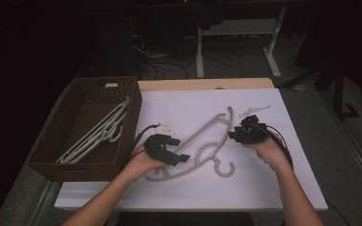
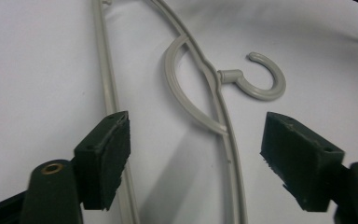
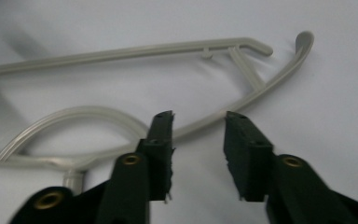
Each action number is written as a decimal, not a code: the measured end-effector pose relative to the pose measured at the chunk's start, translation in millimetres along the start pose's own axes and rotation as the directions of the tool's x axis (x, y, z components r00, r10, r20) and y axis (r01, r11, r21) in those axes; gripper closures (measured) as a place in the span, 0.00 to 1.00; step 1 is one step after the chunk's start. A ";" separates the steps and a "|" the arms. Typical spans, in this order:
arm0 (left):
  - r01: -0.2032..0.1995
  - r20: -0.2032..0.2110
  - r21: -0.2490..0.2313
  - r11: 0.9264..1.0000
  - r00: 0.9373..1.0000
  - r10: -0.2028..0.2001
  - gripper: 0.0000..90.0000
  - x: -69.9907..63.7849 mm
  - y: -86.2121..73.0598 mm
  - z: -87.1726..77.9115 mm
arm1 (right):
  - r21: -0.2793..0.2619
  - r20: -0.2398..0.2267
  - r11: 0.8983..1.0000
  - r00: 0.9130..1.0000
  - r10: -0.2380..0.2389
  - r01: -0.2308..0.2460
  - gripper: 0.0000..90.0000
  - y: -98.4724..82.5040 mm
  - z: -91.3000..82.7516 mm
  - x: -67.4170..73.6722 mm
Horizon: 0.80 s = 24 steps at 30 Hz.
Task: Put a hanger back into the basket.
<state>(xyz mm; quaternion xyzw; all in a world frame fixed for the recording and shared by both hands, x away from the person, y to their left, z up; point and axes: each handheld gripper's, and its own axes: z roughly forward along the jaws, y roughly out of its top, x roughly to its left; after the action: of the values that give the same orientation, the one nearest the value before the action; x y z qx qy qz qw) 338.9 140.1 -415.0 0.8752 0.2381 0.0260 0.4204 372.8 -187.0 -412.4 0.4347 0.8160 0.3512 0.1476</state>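
Grey hanger (image 1: 202,141), brown basket (image 1: 52,162)

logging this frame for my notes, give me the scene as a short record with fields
surface: white table top
main item: grey plastic hanger lying flat on the table, hook toward the person
container: dark brown woven basket at the table's left, holding more pale hangers
left gripper: jaws wide open, astride the hanger's arm
right gripper: jaws open, close over the hanger's other arm
held items: none
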 end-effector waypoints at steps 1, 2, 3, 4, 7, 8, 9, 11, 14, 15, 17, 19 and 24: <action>0.007 -0.001 -0.004 1.000 1.000 -0.007 0.24 -0.9 -2.5 -2.1 | 0.002 0.001 1.000 1.000 0.000 0.000 0.82 4.2 2.0 -1.0; 0.009 -0.004 -0.003 1.000 1.000 -0.009 0.23 -1.7 -4.9 -3.6 | 0.006 0.002 1.000 1.000 -0.005 0.005 0.86 8.3 4.2 -1.8; 0.009 -0.008 0.000 1.000 1.000 -0.009 0.21 -2.4 -6.9 -4.9 | 0.010 0.004 1.000 1.000 -0.008 0.008 0.89 12.2 6.6 -2.8; 0.015 -0.008 -0.001 1.000 1.000 -0.015 0.20 -3.0 -8.9 -6.3 | 0.012 0.006 1.000 1.000 -0.004 0.004 0.92 16.0 8.9 -4.1; 0.016 -0.016 -0.001 1.000 1.000 -0.016 0.18 -5.3 -14.2 -7.6 | 0.008 0.005 1.000 1.000 0.011 -0.011 0.99 26.8 16.4 -7.6; 0.014 -0.019 0.002 1.000 1.000 -0.014 0.17 -6.2 -15.2 -7.4 | 0.005 0.007 1.000 1.000 0.013 -0.013 0.99 30.0 19.5 -9.1; 0.011 -0.018 0.004 1.000 1.000 -0.011 0.16 -6.5 -15.7 -6.9 | 0.009 0.011 1.000 1.000 0.013 -0.014 0.99 33.3 22.7 -10.3; 0.012 -0.018 0.000 1.000 1.000 -0.012 0.16 -6.6 -15.4 -6.3 | 0.012 0.023 1.000 1.000 0.013 -0.014 0.99 39.2 29.7 -12.8; 0.009 -0.017 0.002 1.000 1.000 -0.009 0.16 -7.2 -15.6 -5.6 | 0.011 0.032 1.000 0.999 0.025 -0.025 0.99 47.2 40.1 -17.8; 0.006 -0.017 0.003 1.000 1.000 -0.006 0.16 -7.4 -15.8 -5.3 | 0.011 0.031 0.999 0.999 0.030 -0.030 0.99 49.6 43.8 -19.5; 0.005 -0.015 0.005 1.000 1.000 -0.005 0.16 -7.7 -15.5 -4.8 | 0.017 0.026 0.999 0.999 0.037 -0.037 0.99 54.4 51.4 -22.3; 0.002 -0.014 0.004 1.000 1.000 -0.002 0.16 -8.6 -15.4 -4.7 | 0.027 0.028 0.999 0.999 0.037 -0.038 0.99 59.4 58.8 -24.1; -0.005 -0.010 0.009 1.000 1.000 0.006 0.16 -10.0 -15.0 -3.7 | 0.046 0.027 0.998 0.999 0.032 -0.033 0.99 70.7 74.1 -24.7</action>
<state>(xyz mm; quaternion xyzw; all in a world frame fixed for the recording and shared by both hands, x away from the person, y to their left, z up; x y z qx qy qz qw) 323.2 146.4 -422.3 0.8777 0.2378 0.0303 0.4150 470.4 -147.6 -417.0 0.4557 0.8148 0.3287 0.1424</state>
